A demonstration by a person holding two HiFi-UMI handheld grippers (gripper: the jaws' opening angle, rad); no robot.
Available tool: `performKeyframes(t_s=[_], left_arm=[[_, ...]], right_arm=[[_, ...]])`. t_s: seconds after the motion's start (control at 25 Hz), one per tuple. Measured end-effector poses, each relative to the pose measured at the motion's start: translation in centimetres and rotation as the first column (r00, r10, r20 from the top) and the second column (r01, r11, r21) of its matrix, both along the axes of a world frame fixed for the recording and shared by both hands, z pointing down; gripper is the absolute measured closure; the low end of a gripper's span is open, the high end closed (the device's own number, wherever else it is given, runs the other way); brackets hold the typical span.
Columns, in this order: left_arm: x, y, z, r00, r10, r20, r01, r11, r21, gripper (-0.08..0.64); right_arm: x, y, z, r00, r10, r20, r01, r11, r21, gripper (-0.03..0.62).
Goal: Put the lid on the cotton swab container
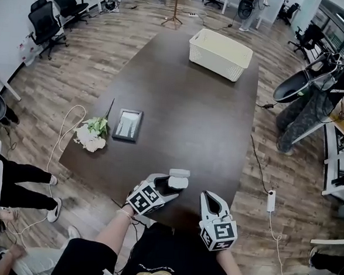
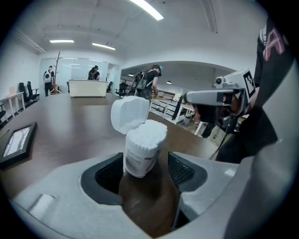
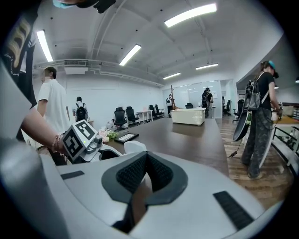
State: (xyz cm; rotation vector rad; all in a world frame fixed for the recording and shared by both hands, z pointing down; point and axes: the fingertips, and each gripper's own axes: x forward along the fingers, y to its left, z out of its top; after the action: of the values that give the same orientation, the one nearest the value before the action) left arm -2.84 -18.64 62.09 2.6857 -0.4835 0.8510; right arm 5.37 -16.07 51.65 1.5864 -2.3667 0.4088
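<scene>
Looking along the left gripper (image 2: 145,172), its own view gives what the head view cannot. The cotton swab container (image 2: 142,149) stands slightly tilted on the dark surface (image 2: 70,126) between the spread fingers (image 2: 108,173), and neither pad presses on it. It is a small clear tub packed to the brim with white swab tips, with a label round its body. Its white hinged lid (image 2: 129,114) stands flipped open at the upper left. In the head view the container is only a pale blob near the front edge of the surface, and the swabs cannot be made out. Further right, the right gripper (image 3: 145,161) has its fingers pressed together with nothing between them. Its view shows only a white sliver of the container above its own body; the rest is hidden.
</scene>
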Motion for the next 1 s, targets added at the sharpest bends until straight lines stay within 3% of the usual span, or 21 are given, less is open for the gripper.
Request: performKeyframes(t_s=[0.28,0.36,0.56,0.8,1.0], left_arm=[[0.0,-0.2,0.8,1.0,0.022,0.012,-0.022,1.0,0.002,0.287],[-0.1,-0.1,0.8,0.999,0.036,0.028,-0.037,0.999,0.022,0.331],[0.1,-0.1,0.8,0.999,0.041,0.035,-0.042,0.999,0.03,0.337],[0.3,0.1,0.7,0.997,0.061,0.036,-0.063,0.997,0.038,0.344],[0.2,0.4,0.9,0.995,0.089,0.037,-0.09,0.995,0.04,0.348]], right_arm=[[0.0,-1.5,-0.5,1.0,-0.009,-0.018,0.009,1.0,0.019,0.584],[-0.2,-2.3,-0.8,0.999,-0.025,-0.027,0.025,0.999,0.028,0.584],[-1.1,-4.7,-1.2,0.996,-0.086,-0.036,0.087,0.996,0.033,0.584],[-2.3,-8.1,0.9,0.982,-0.19,-0.009,0.188,0.977,-0.103,0.584],[-3.1,-9.2,2.6,0.957,-0.287,-0.031,0.276,0.941,-0.195,0.584]])
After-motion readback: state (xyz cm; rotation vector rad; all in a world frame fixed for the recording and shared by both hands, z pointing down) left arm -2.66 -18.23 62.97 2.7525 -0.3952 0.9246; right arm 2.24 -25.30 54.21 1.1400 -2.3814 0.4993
